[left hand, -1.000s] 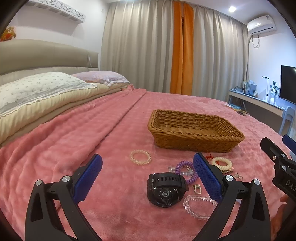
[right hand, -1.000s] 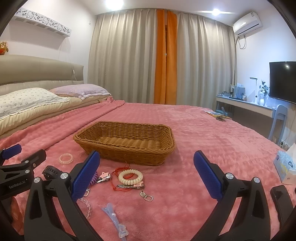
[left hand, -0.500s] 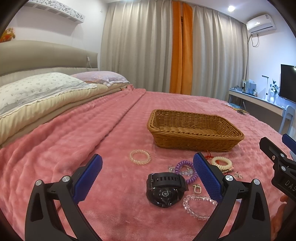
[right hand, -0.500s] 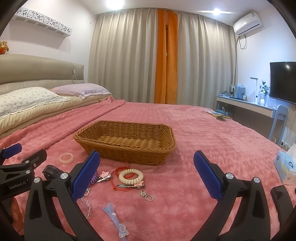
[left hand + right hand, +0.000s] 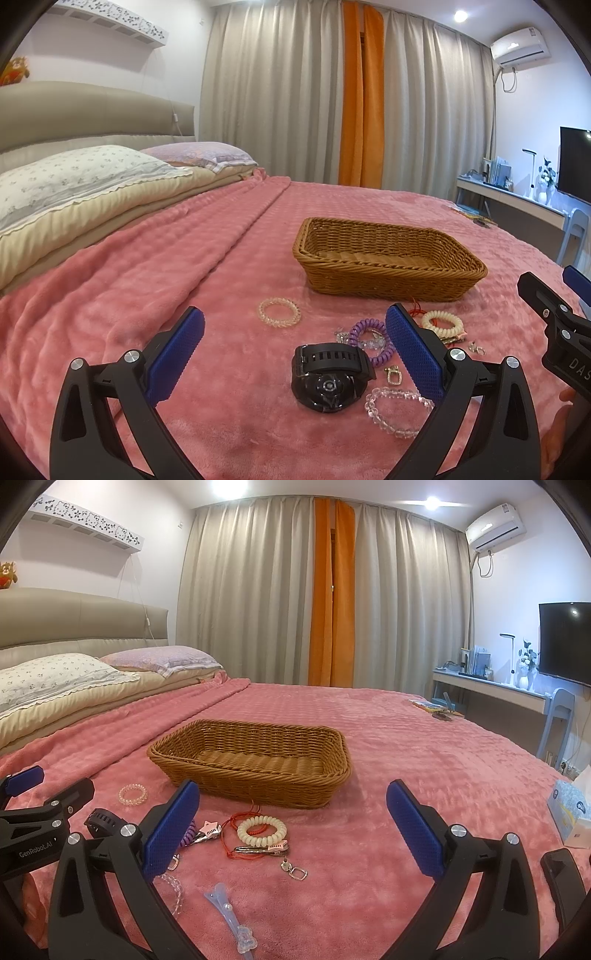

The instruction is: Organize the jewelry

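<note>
The left gripper (image 5: 293,347) has its blue fingers (image 5: 177,350) spread wide with nothing between them, and the right gripper (image 5: 293,825) is just as wide and just as empty. Compared with a second ago almost nothing has changed — both views have only drifted a touch, and no piece has shifted on the bed (image 5: 166,266). By my reading the sorting has not really begun; this looks like a pause to choose a first target. Framed by the left fingers lies the black watch (image 5: 328,376), with a clear bead bracelet (image 5: 397,410) just beside it and a purple coil band (image 5: 369,341) beyond. A pale pink coil band (image 5: 279,312) sits apart to the left. In the right view a cream coil band (image 5: 261,829) rests on a red cord (image 5: 236,830), near metal clips (image 5: 258,849) and a blue hair clip (image 5: 231,915). Beyond all of it stands the wicker basket (image 5: 255,786) — empty, as far as both views show.
</note>
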Demonstrator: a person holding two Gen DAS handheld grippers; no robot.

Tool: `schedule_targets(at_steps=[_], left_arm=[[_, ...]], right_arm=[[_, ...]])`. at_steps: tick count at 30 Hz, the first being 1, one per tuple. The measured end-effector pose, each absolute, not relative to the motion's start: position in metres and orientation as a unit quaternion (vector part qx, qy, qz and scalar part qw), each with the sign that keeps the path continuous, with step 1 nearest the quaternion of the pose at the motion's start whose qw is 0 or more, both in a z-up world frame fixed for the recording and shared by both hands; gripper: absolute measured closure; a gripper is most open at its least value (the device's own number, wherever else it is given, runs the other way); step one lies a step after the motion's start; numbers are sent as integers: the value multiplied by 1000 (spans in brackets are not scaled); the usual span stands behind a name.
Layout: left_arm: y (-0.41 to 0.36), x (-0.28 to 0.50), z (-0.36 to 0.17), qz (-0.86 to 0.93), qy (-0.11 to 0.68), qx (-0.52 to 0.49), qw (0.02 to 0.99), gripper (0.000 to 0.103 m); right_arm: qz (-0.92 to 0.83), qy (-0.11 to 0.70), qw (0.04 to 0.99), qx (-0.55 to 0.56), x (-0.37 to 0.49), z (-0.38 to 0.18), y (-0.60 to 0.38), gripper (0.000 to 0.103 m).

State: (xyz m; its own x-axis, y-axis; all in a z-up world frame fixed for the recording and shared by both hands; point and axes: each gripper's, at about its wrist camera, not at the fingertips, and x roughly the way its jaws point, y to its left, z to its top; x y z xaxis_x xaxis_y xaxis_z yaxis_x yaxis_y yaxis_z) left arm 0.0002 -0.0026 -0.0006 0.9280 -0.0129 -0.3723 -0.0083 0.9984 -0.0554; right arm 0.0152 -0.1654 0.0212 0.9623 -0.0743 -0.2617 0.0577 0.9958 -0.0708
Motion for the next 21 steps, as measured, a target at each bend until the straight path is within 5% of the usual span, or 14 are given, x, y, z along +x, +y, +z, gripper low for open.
schedule_targets(at_steps=[21], left_arm=[[-4, 0, -1, -2, 190, -27, 981, 8]], right_arm=[[-34, 129, 991, -28, 15, 21, -166, 6]])
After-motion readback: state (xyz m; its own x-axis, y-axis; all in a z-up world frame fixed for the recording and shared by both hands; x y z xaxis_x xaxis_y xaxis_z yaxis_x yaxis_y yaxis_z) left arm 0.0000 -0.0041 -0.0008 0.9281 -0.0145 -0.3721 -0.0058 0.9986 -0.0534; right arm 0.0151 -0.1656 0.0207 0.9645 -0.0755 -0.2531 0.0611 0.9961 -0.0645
